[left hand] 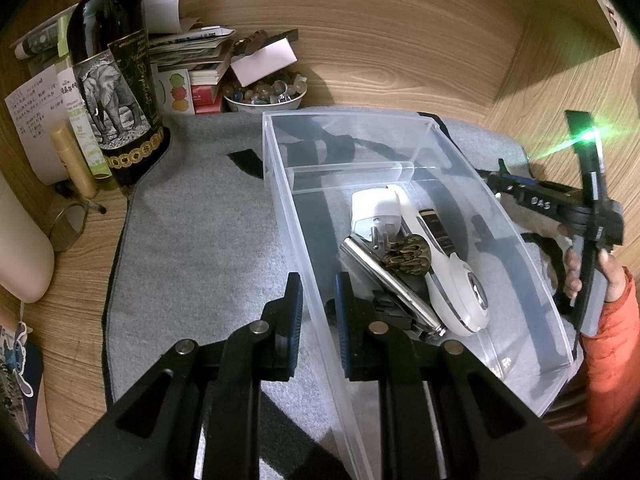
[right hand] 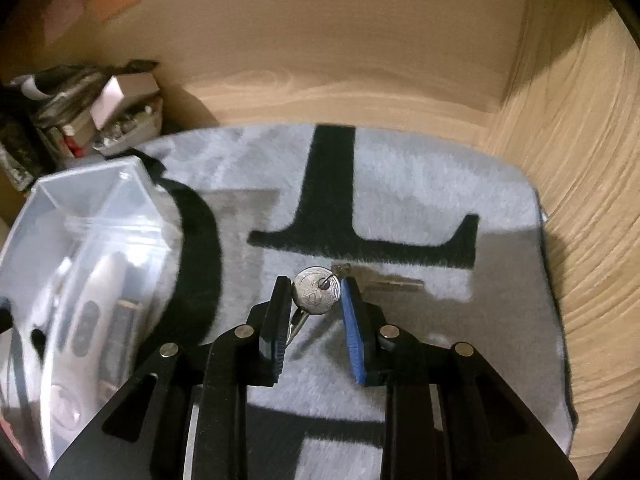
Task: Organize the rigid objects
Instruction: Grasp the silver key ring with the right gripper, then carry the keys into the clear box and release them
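Note:
A clear plastic bin (left hand: pixel 400 140) stands on a grey mat (left hand: pixel 200 240) and holds a white shaver (left hand: pixel 452 280), a white plug (left hand: pixel 376 208), a silver bar (left hand: pixel 384 280) and a brown patterned piece (left hand: pixel 408 256). My left gripper (left hand: pixel 318 300) straddles the bin's near left wall, one finger (left hand: pixel 294 300) outside and one inside, shut on the wall. My right gripper (right hand: pixel 314 292) is shut on a silver key bunch (right hand: pixel 316 290) just above the mat (right hand: pixel 420 184); a second key (right hand: pixel 396 284) hangs to the right. The bin (right hand: pixel 80 216) lies to its left.
A dark wine bottle (left hand: pixel 116 80), stacked papers (left hand: pixel 192 48), a bowl of stones (left hand: pixel 264 92) and a yellow tube (left hand: pixel 74 160) crowd the back left corner. Wooden walls (left hand: pixel 400 40) close the back and right side. The right gripper's body (left hand: pixel 580 216) shows beside the bin.

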Tool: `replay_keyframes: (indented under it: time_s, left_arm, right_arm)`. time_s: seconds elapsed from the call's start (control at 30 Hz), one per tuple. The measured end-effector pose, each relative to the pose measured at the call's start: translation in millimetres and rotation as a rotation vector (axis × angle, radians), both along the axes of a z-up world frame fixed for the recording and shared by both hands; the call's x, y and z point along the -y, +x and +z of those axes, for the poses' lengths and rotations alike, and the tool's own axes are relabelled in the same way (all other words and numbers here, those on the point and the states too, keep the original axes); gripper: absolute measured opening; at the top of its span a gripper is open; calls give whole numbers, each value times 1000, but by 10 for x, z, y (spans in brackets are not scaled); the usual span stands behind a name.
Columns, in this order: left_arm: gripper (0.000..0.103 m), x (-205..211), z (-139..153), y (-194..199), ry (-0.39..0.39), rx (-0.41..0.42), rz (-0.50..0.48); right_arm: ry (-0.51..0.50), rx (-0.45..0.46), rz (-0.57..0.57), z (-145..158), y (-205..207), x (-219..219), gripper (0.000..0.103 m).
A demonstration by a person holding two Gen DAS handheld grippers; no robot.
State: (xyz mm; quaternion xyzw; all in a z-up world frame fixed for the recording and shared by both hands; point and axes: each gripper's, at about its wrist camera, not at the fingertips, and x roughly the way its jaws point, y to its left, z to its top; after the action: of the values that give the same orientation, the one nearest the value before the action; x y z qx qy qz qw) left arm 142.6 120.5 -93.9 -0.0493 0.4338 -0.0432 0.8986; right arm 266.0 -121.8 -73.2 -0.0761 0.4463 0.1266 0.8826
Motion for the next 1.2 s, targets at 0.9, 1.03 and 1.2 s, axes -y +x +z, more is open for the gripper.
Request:
replay_keyframes:
  time_s: [0.9, 1.03, 1.2]
  left_arm:
    - [15, 7, -2, -1, -2, 0, 1]
    - [15, 9, -3, -3, 0, 0, 1]
    - [15, 12, -3, -2, 0, 0, 1]
  right_arm:
    - [87, 298, 298, 1069, -839, -760, 23]
    - [74, 283, 366, 1012, -942, -940, 23]
    - [62, 238, 429, 846, -1006, -1106, 23]
